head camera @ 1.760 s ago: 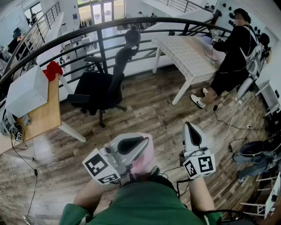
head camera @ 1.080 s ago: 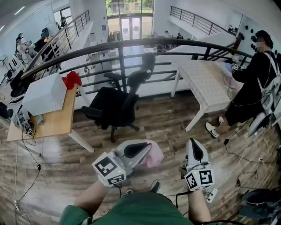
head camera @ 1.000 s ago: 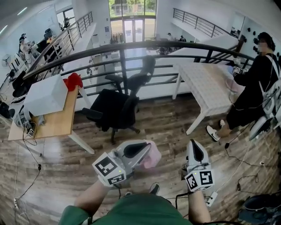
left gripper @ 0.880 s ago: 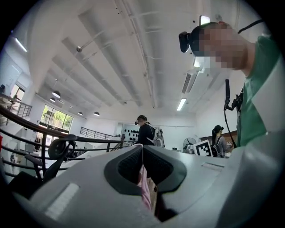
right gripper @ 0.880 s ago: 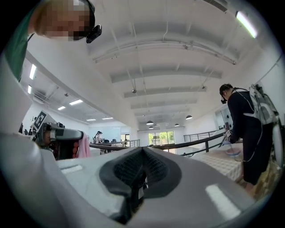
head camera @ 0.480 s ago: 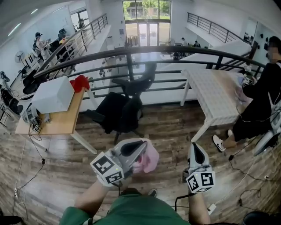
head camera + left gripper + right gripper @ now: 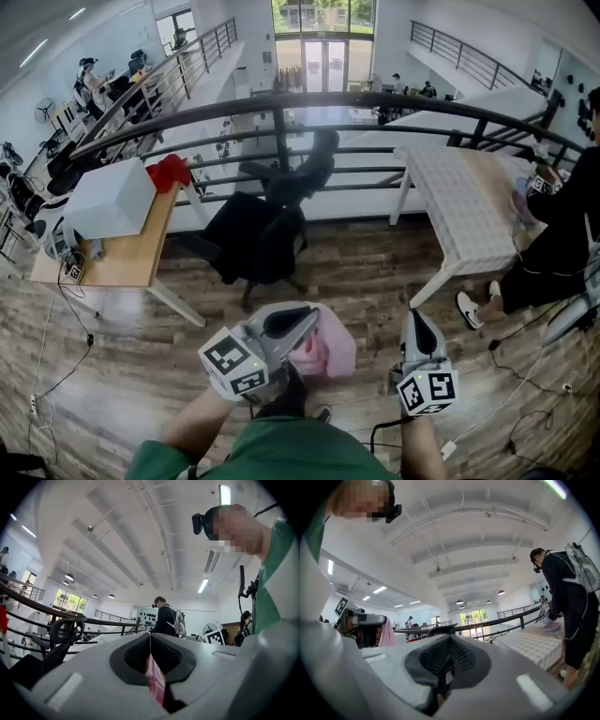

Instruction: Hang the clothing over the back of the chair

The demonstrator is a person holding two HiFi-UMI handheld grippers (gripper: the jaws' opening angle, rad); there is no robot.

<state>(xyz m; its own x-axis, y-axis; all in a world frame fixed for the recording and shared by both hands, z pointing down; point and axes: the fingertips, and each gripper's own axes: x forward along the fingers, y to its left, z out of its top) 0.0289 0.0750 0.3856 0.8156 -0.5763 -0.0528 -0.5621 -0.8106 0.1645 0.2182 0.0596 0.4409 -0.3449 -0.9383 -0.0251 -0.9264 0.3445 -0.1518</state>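
As only the left gripper (image 7: 309, 321) pinches the pink clothing (image 7: 330, 352), the right gripper (image 7: 415, 323) seemingly pressed together empty, it may slide off the chair (image 7: 267, 239) at twelve o'clock

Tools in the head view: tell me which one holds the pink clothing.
The left tool: its jaws are shut on the pink clothing, which hangs from its tip. The right tool has its jaws together with nothing between them.

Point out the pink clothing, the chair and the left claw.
pink clothing (image 7: 330, 349), head view, hanging fold
chair (image 7: 278, 247), head view, backrest
left claw (image 7: 309, 322), head view, between its tips
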